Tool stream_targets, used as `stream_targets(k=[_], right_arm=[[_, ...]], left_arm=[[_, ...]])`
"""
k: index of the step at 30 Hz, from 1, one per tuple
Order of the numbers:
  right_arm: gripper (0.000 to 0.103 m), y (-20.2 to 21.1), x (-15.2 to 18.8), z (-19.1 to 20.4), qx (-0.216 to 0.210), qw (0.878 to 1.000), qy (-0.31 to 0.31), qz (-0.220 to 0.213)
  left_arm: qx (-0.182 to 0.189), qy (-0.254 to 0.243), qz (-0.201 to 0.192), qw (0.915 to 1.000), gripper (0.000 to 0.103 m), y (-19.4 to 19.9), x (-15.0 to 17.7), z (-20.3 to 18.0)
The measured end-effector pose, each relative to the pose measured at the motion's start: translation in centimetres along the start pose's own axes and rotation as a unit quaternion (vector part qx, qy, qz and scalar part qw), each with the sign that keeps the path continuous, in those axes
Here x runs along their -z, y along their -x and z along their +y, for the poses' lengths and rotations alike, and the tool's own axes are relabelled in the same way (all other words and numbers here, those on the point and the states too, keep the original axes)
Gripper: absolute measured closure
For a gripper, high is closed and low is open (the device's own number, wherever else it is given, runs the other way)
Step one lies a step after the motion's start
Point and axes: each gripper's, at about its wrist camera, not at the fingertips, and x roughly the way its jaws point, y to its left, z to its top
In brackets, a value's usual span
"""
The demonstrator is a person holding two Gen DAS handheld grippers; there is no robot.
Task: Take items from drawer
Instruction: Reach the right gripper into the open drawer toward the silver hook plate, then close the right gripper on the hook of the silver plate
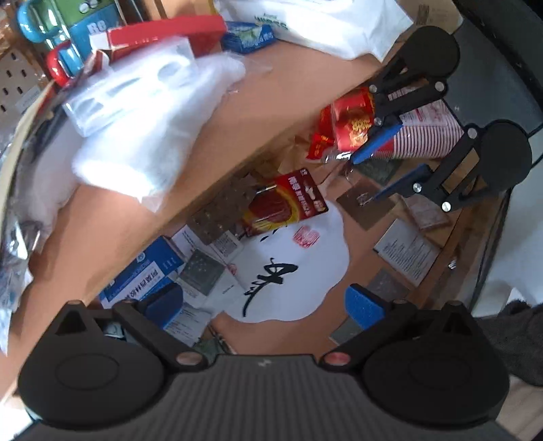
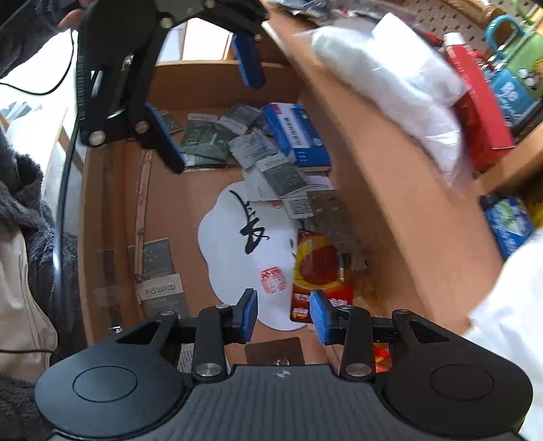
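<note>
The wooden drawer (image 1: 359,264) (image 2: 217,84) stands pulled out under the desk edge. A white cloud-shaped card (image 1: 292,268) (image 2: 234,251) with black brush writing lies in the middle. Beside it are a red packet (image 1: 288,203) (image 2: 315,268), a blue box (image 1: 146,274) (image 2: 298,135), blister strips (image 1: 220,210) and grey sachets (image 2: 203,139). My left gripper (image 1: 264,305) (image 2: 215,122) hovers over the card, wide open and holding nothing. My right gripper (image 2: 285,315) (image 1: 366,178) hangs over the card's edge, narrowly open with nothing between its pads.
Red envelopes (image 1: 349,125) and a stack of striped paper cups (image 1: 424,135) fill one end of the drawer. A leaflet (image 1: 405,251) lies nearby. The desk top (image 1: 278,95) carries white plastic bags (image 1: 142,129), a red box (image 2: 482,112) and blue mugs (image 1: 44,20). A grey fleece sleeve (image 2: 23,210) is at the left.
</note>
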Motion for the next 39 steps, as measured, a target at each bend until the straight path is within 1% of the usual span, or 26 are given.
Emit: stream_targets(k=[2,3,5,8,11,14,15,16,17,18,20,22,24,26,28,30,33,36,38,39], right_arm=[[0.069,-0.5,0.4,-0.2,-0.001,1.000,0.003,0.007],[0.069,-0.7,0.6,-0.4,-0.001,1.000,0.001,0.010],[0.069,-1.1,0.9,-0.7,-0.001,1.000,-0.005,0.015],[0.069,-1.5,1.2,-0.5,-0.011,1.000,0.008,0.020],[0.069,-1.6,1.4,-0.1,-0.016,0.999,0.024,0.022],[0.069,-1.5,1.6,0.0,-0.021,0.999,0.024,0.021],[0.069,-1.5,1.7,0.0,-0.021,0.999,0.024,0.020],[0.069,-1.4,1.9,0.1,-0.021,0.999,0.026,0.019],[0.069,-1.3,2.0,0.1,-0.021,0.999,0.027,0.018],[0.069,-1.3,2.2,0.0,-0.021,0.999,0.026,0.018],[0.069,-1.2,2.5,-0.3,-0.015,0.999,0.024,0.023],[0.069,-1.4,2.7,-0.7,-0.004,0.999,0.020,0.032],[0.069,-1.5,3.1,-1.2,0.006,0.999,0.012,0.042],[0.069,-1.9,3.4,-1.4,0.012,0.999,0.006,0.048],[0.069,-2.4,3.7,-1.4,0.017,0.998,0.003,0.057],[0.069,-3.0,4.2,-1.3,0.020,0.998,0.003,0.063],[0.069,-4.0,4.6,-1.8,0.023,0.998,-0.009,0.066],[0.070,-4.5,4.8,-2.5,0.023,0.998,-0.022,0.060],[0.070,-4.6,4.9,-2.7,0.025,0.998,-0.023,0.055],[0.070,-4.6,5.0,-2.7,0.024,0.998,-0.024,0.051]], left_arm=[[-0.002,-0.013,0.010,0.9999,0.000,-0.9,0.1,0.2],[-0.017,-0.031,0.004,0.9993,0.000,-1.1,0.4,-0.2],[-0.022,-0.056,0.004,0.9982,0.000,-1.4,0.6,-0.9],[-0.028,-0.062,0.007,0.9976,0.000,-1.6,0.5,-1.2],[-0.023,-0.062,0.009,0.9978,0.000,-1.7,0.2,-1.4],[-0.018,-0.057,0.017,0.9980,0.000,-1.8,0.0,-1.3],[-0.015,-0.051,0.026,0.9983,0.002,-2.0,-0.1,-1.2],[0.004,-0.032,0.046,0.9984,0.008,-2.4,-0.2,-0.9],[0.024,-0.014,0.064,0.9976,0.011,-2.8,-0.2,-0.5],[0.043,-0.003,0.074,0.9963,0.012,-3.2,-0.2,-0.1],[0.036,-0.025,0.067,0.9968,0.012,-3.3,-0.1,-0.3],[0.017,-0.053,0.063,0.9965,0.010,-3.4,-0.3,-0.9],[0.011,-0.087,0.063,0.9942,0.010,-3.9,-0.7,-1.6],[0.013,-0.121,0.061,0.9907,0.010,-4.6,-1.0,-2.4],[0.024,-0.154,0.055,0.9862,0.010,-5.3,-1.6,-3.4],[0.043,-0.182,0.042,0.9815,0.010,-5.9,-2.3,-4.2],[0.073,-0.192,0.028,0.9783,0.010,-7.0,-3.6,-5.4],[0.096,-0.201,0.000,0.9748,0.010,-8.4,-4.8,-6.9],[0.096,-0.207,-0.006,0.9735,0.010,-9.3,-5.2,-7.7],[0.089,-0.214,-0.010,0.9728,0.010,-9.7,-5.3,-8.1]])
